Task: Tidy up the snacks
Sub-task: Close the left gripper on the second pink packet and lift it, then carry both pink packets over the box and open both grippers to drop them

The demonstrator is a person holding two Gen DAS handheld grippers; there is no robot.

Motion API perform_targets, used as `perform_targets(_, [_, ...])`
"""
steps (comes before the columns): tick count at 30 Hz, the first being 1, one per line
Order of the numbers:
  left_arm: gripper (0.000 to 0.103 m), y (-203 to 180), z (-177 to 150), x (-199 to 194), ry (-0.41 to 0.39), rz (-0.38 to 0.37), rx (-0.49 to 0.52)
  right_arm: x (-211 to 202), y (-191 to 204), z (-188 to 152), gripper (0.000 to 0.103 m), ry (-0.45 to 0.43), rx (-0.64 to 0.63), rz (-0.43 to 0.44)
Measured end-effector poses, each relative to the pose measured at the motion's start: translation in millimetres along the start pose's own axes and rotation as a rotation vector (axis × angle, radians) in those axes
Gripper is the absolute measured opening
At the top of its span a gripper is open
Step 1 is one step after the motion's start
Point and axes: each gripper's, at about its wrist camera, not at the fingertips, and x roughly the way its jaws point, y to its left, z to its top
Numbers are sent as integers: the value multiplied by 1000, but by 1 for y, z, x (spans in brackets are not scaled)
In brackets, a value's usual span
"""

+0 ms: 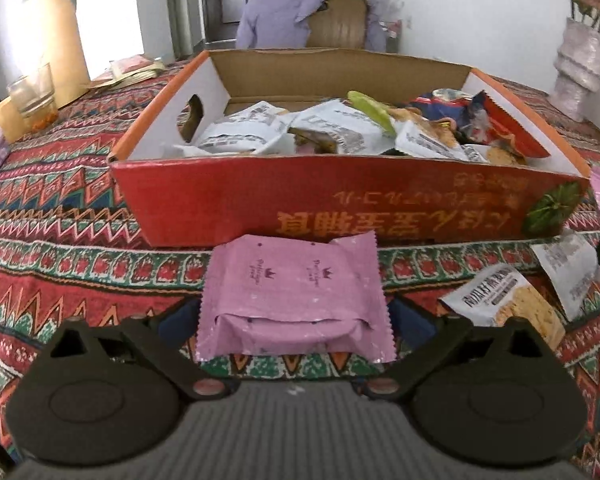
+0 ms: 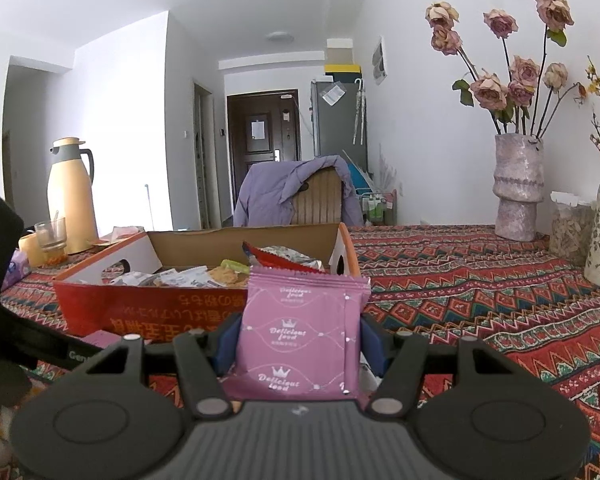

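Pink foil snack packet (image 1: 294,300) lies flat on the patterned desk (image 1: 60,240) between my left jaws, spread wide, before the red cardboard box (image 1: 340,196); closing comes next. My right jaws clamp another pink packet (image 2: 300,340) upright, bound, I judge, for that box.

- Left gripper (image 1: 294,312): jaws wide, flanking a pink snack packet (image 1: 294,296) lying flat on the patterned tablecloth (image 1: 60,240).
- Red cardboard box (image 1: 340,196): just behind the packet, holding mixed snack packets (image 1: 340,128).
- White cracker packets (image 1: 512,300): right, on the cloth.
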Motion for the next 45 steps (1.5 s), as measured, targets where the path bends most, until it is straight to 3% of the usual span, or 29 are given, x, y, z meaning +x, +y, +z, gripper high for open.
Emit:
perform_targets(6, [78, 6, -1, -7, -19, -30, -15, 0, 0, 0, 61, -2, 6, -2])
perform_targets(11, [70, 10, -7, -17, -56, -52, -9, -1, 1, -1, 61, -6, 1, 0])
perform_targets(20, [70, 17, -22, -41, -130, -97, -13, -5, 3, -2, 61, -21, -13, 2])
perform_targets(29, [70, 29, -31, -79, -265, -142, -42, -13, 12, -3, 61, -60, -53, -7])
perform_targets(35, [70, 28, -18, -98, -342, -158, -30, -18, 21, 6, 61, -64, -51, 20])
perform_targets(45, [70, 28, 16, -108, -403, -161, -34, -9, 38, 51, 61, -127, -64, 55])
